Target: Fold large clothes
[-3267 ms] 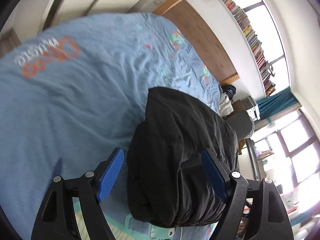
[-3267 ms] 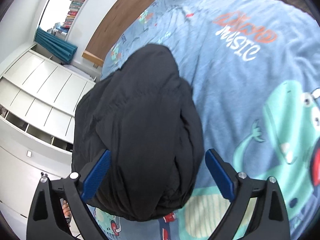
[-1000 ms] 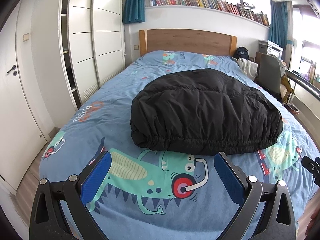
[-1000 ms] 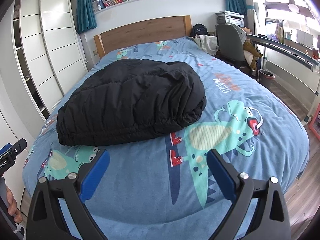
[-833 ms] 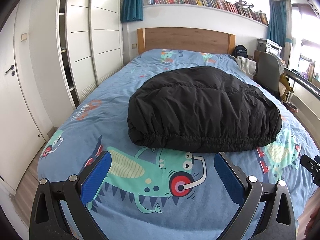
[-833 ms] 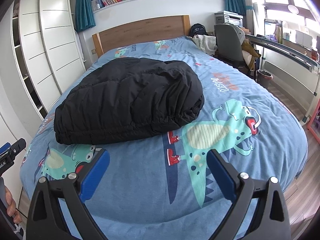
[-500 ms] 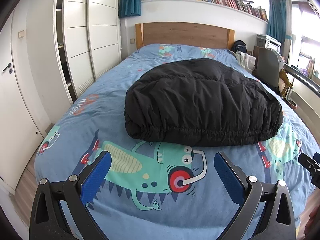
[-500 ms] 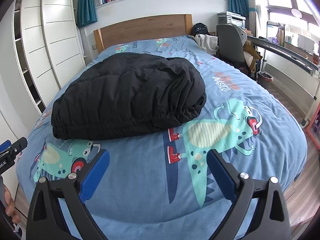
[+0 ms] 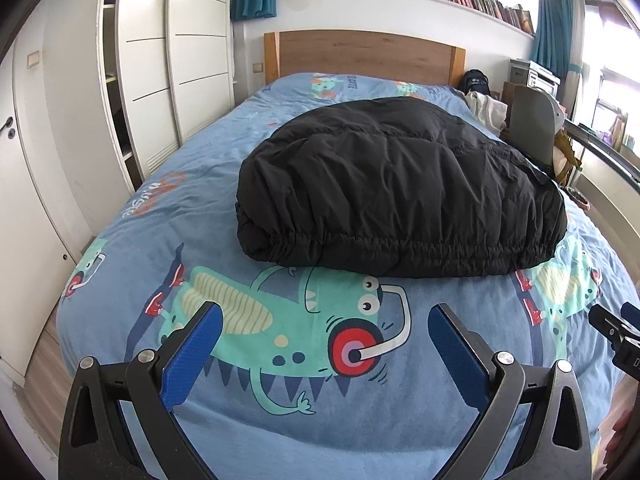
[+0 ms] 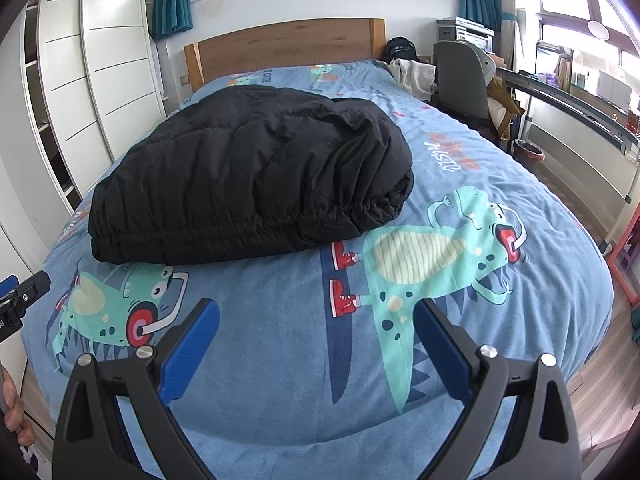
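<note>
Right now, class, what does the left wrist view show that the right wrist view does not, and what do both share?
Only the left wrist view shows the white door with its dark handle. Only the right wrist view shows the waste bin on the wooden floor and the long desk. Both share the folded black puffer jacket on the blue dinosaur bedspread, the wooden headboard, and an open, empty hand-held gripper.
</note>
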{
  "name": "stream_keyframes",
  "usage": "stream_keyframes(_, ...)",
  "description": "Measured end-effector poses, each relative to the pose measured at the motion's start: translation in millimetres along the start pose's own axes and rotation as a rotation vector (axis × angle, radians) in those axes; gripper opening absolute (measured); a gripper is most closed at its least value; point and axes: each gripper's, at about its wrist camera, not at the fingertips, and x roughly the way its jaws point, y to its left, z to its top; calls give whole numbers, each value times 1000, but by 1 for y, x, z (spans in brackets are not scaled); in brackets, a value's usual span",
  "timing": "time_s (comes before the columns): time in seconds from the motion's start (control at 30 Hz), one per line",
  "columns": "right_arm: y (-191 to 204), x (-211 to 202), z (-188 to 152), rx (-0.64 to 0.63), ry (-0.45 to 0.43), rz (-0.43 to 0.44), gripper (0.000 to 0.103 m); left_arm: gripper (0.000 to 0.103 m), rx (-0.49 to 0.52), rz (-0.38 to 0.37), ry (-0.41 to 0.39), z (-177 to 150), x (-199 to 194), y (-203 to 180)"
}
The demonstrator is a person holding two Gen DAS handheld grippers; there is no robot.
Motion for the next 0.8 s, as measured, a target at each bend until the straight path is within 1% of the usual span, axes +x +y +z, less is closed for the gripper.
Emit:
stream_keyframes(0.3,-10,4,0,-6,4,-32,98,101,3,-5,12,-3,6,1)
stream_keyframes(0.8,-26,1,6,18,-9,-49,98,101,26,-9,4,-4,7,-2)
